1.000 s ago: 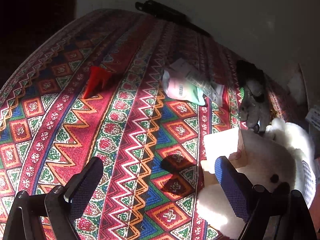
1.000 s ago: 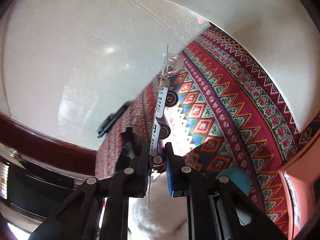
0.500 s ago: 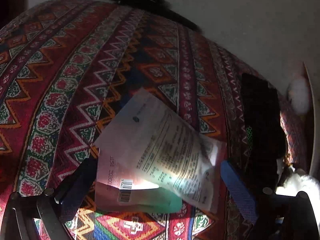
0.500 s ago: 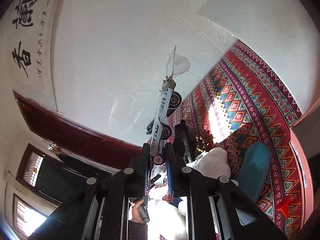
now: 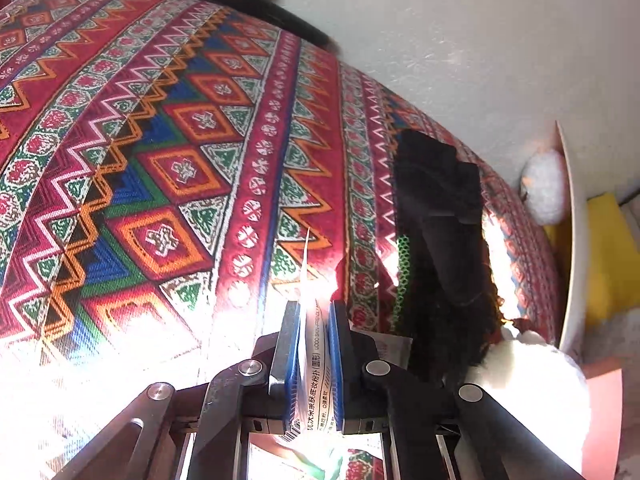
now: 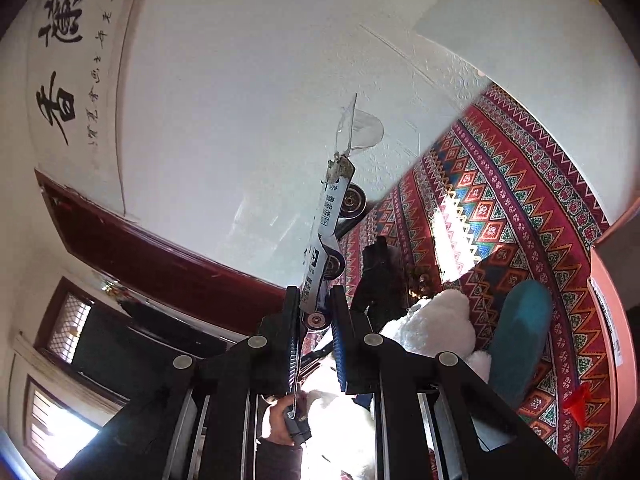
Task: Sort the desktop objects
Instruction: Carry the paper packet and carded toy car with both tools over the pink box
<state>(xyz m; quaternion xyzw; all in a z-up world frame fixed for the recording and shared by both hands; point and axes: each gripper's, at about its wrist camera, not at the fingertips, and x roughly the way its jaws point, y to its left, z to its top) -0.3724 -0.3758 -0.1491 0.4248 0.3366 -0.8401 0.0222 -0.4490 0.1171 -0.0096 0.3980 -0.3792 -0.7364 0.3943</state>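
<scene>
A thin printed packet [image 5: 313, 364] is pinched edge-on between the clenched jaws of the left gripper [image 5: 312, 360], above the patterned cloth of the tabletop [image 5: 168, 168]. It is judged light, limp and slippery, so a hold well inside its edge is advisable. A packaged toy car [image 6: 326, 240] is clamped by the right gripper [image 6: 314, 344] at its lower end, raised against the wall. Its clear plastic shell looks stiff but brittle, and the long overhang may sway. Near the tabletop's far edge a black brush [image 5: 440, 248] lies beside a white plush toy [image 5: 532, 372].

Black hand-held gripper [image 5: 313, 332], blue-padded fingers [image 5: 336, 352], silver screws.
</scene>
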